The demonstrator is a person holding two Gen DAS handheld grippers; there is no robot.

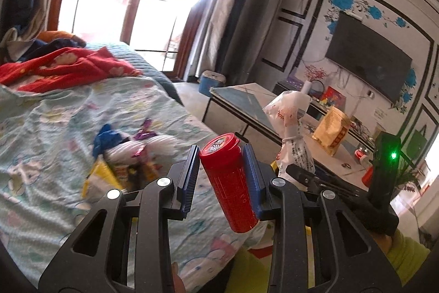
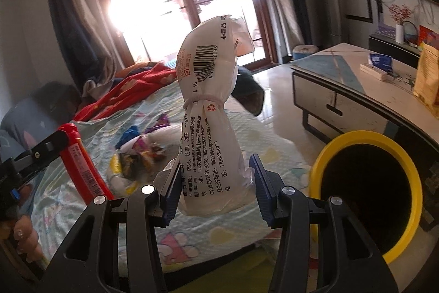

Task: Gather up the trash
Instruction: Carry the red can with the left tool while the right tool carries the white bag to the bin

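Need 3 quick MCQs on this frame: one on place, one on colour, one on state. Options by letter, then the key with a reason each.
1. Where is the yellow-rimmed bin?
A. on the bed
B. on the floor beside the bed, on the right tongs' side
C. on the TV cabinet

2. What colour is the canister in the left tongs?
A. red
B. green
C. white

3. What are the right tongs doing?
A. hanging open, holding nothing
B. shut on a white tied plastic bag
C. gripping a blanket

Key: B, the rim shows at the bed's edge in the right wrist view; A, body and lid are red; B, the pads press the bag's sides.
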